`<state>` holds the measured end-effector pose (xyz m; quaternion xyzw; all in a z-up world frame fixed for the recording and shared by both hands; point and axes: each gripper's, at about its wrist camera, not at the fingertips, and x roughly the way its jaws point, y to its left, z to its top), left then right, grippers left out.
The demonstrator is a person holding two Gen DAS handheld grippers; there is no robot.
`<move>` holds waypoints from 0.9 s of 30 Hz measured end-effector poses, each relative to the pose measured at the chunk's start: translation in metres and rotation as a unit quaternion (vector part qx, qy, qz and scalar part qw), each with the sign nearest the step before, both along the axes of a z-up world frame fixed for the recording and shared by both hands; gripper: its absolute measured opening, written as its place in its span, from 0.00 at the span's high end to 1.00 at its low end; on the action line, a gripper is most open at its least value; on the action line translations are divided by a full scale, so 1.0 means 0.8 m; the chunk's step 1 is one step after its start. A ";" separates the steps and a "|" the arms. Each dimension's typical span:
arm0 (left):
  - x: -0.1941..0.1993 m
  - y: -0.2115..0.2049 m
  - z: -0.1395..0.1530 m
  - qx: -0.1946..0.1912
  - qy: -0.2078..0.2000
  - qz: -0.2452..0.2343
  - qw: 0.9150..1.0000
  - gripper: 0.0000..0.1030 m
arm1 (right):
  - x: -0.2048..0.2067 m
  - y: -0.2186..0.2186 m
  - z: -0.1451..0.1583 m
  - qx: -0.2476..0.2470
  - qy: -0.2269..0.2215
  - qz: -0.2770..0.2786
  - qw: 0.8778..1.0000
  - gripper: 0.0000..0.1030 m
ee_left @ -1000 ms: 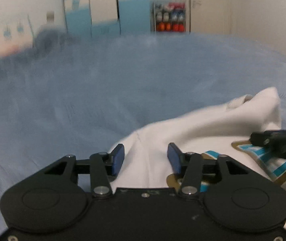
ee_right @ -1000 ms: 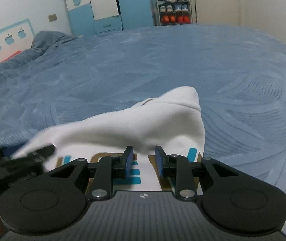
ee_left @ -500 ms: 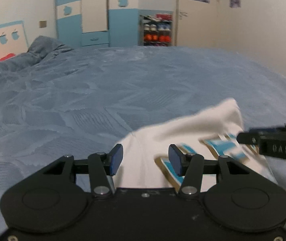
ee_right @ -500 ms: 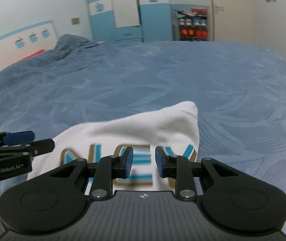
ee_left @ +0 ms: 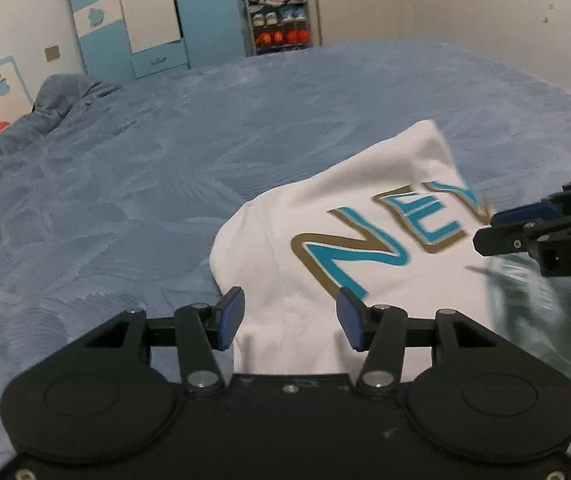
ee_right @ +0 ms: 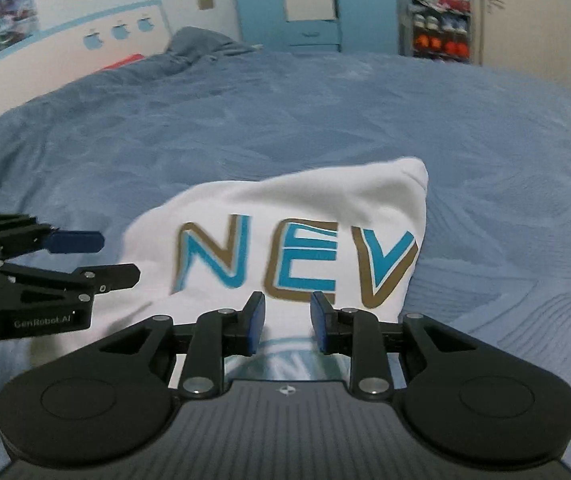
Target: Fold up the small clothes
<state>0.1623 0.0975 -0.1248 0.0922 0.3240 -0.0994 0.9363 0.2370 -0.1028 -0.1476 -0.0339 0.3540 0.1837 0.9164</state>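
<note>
Left gripper [ee_left: 289, 322]: jaws apart, nothing between them, hovering at the near left edge of the white shirt [ee_left: 365, 232]. Right gripper [ee_right: 287, 324]: jaws parted, empty, at the shirt's near edge below the letters "NEV". One shirt, two grippers. It lies folded on a blue textured bedspread [ee_right: 325, 112]; blue-and-white wardrobe [ee_left: 145, 16] and shoe shelf [ee_left: 281, 20] behind.

The white shirt [ee_right: 285, 216] bore large teal letters edged in gold, reading "NEV", cut off at the fold. The left gripper [ee_right: 97, 258] carried the small print "GenRobot.AI" on its side. In the left wrist view, the right gripper [ee_left: 493, 228] showed the letters "DAS", running off the frame edge.
</note>
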 end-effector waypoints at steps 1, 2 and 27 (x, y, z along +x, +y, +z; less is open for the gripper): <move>-0.011 0.000 0.003 -0.001 0.003 -0.007 1.000 0.49 | -0.008 -0.002 0.001 0.000 0.009 0.010 1.000 0.67; -0.016 0.001 -0.003 0.000 0.010 -0.013 1.000 0.49 | -0.013 -0.001 -0.004 0.002 0.027 0.025 0.999 0.66; -0.040 0.041 0.003 -0.043 0.072 0.008 0.996 0.47 | -0.054 -0.025 -0.006 -0.008 0.050 0.024 0.998 0.21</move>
